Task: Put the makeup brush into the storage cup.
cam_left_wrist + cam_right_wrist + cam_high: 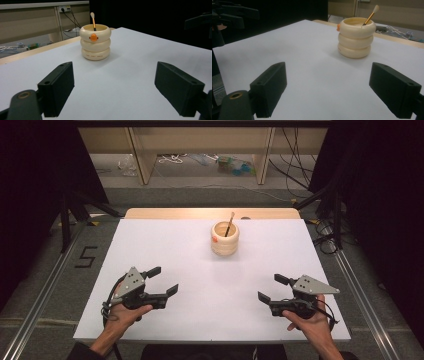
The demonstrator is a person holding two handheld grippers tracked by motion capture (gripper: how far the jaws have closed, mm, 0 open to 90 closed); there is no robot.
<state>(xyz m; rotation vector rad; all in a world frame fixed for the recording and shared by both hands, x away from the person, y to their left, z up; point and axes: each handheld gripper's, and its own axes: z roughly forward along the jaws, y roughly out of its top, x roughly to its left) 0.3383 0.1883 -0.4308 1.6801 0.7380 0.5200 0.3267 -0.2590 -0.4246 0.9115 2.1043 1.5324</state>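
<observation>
Around the table: the room's background clutter

A white sheet (pixel 165 250) covers the wooden tabletop (pixel 210 213). Beyond it, a pale wooden bench frame (pixel 142 155) stands over loose cables (pixel 172 158) and small coloured items (pixel 235 166) on the grey floor. A black "5" (pixel 86 256) is marked on the floor beside the metal rail (pixel 42 295).

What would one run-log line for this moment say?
left gripper: open, empty | right gripper: open, empty | cream ringed cup: upright on white board, apart from both | brush: standing in cup
</observation>
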